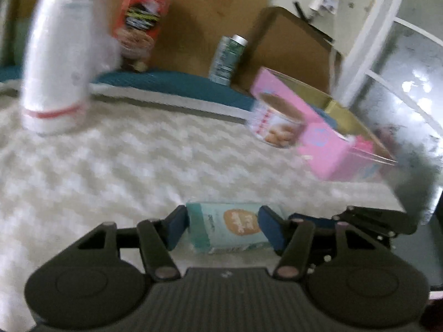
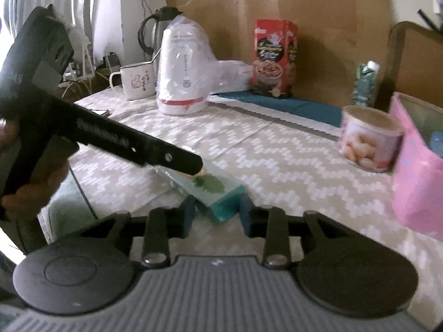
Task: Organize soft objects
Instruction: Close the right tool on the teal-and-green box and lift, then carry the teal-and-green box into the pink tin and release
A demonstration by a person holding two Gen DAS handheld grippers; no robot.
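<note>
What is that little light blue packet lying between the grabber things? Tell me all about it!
The small pale teal soft packet looks like a tissue pack in shiny plastic wrap, with an orange round label on one face and a green leaf picture on another. It lies tilted on the beige zigzag tablecloth. The left gripper has its blue pads at both of the packet's sides, apparently pressing. The right gripper straddles a darker teal end, jaws not clearly touching.

Left view motion-blurred, pink box [image 2: 415, 171] cut by right edge, kettle [image 2: 155, 33] partly behind bagged stack [image 2: 182, 66].
</note>
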